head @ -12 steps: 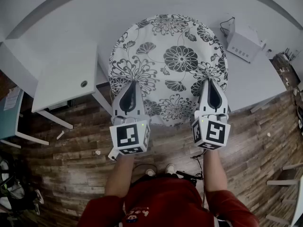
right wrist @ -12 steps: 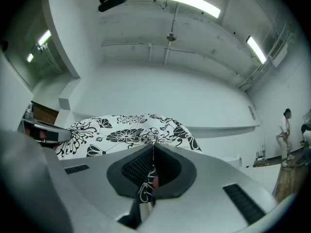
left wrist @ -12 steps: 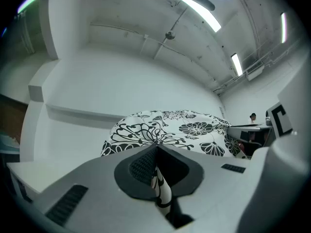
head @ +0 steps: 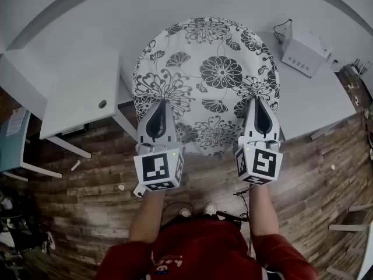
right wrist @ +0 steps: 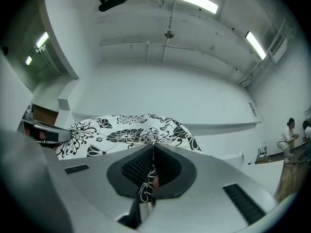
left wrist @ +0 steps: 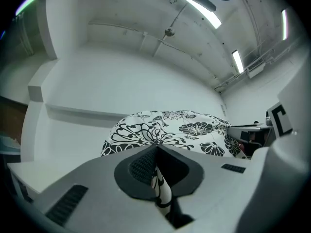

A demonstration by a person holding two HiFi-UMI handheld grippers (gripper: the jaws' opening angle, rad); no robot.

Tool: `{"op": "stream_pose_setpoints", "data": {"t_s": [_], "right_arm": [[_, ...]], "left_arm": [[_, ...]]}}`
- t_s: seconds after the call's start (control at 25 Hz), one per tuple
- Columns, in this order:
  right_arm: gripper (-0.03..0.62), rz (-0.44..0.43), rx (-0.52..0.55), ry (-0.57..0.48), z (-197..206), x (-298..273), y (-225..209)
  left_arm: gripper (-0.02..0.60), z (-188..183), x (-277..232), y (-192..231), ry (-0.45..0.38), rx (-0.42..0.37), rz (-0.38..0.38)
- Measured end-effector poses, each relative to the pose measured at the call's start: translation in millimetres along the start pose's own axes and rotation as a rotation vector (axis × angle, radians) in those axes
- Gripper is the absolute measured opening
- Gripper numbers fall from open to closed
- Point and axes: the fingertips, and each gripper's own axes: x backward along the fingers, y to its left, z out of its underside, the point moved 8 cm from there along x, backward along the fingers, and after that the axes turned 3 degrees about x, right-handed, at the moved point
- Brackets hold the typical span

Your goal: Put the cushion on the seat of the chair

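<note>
A round white cushion (head: 207, 80) with black flower print is held up over the white table (head: 87, 34). My left gripper (head: 161, 105) is shut on its near left edge, and my right gripper (head: 257, 101) is shut on its near right edge. In the left gripper view the cushion (left wrist: 180, 130) spreads beyond the closed jaws, with a fold of fabric pinched between them. The right gripper view shows the cushion (right wrist: 126, 132) the same way, pinched between its jaws. No chair is visible in any view.
A white box device (head: 302, 54) with a cable sits on the table at the right. A smaller white desk (head: 78, 95) with a round hole stands at the left. Wooden floor (head: 87, 214) lies beneath, and the person's feet (head: 195, 210) are below the grippers.
None of the grippers or the cushion has visibly shifted; the view has only moved slightly.
</note>
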Motion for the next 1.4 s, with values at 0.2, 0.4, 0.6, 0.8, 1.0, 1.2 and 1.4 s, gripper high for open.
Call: {"op": "stream_pose_setpoints", "data": {"t_s": [0.2, 0.4, 0.6, 0.8, 1.0, 1.2, 1.4], "right_arm": [[0.028, -0.007, -0.016, -0.003, 0.7, -0.6, -1.5], [0.028, -0.025, -0.033, -0.008, 3.9, -2.3, -2.9], [0.028, -0.038, -0.040, -0.017, 4.9, -2.7, -4.8], [0.028, -0.043, -0.040, -0.018, 6.7, -4.2, -5.4], [0.028, -0.036, -0.033, -0.016, 0.6, 0.2, -3.1], [0.028, -0.025, -0.021, -0.017, 4.1, -2.1, -2.6], [0.028, -0.013, -0.010, -0.032, 5.4, -0.7, -0.3]], "left_arm": [[0.028, -1.2, 0.6, -1.5, -0.003, -0.001, -0.011], [0.028, -0.6, 1.5, -2.5, -0.008, 0.005, -0.029], [0.028, 0.0, 2.8, -4.8, -0.016, 0.004, -0.042], [0.028, 1.6, 2.0, -4.9, -0.017, 0.008, -0.046], [0.028, -0.9, 5.5, -2.8, -0.022, 0.030, -0.037], [0.028, 4.5, -0.1, -1.1, -0.035, 0.045, -0.024], [0.028, 6.9, -0.3, 1.2, -0.056, 0.043, -0.008]]}}
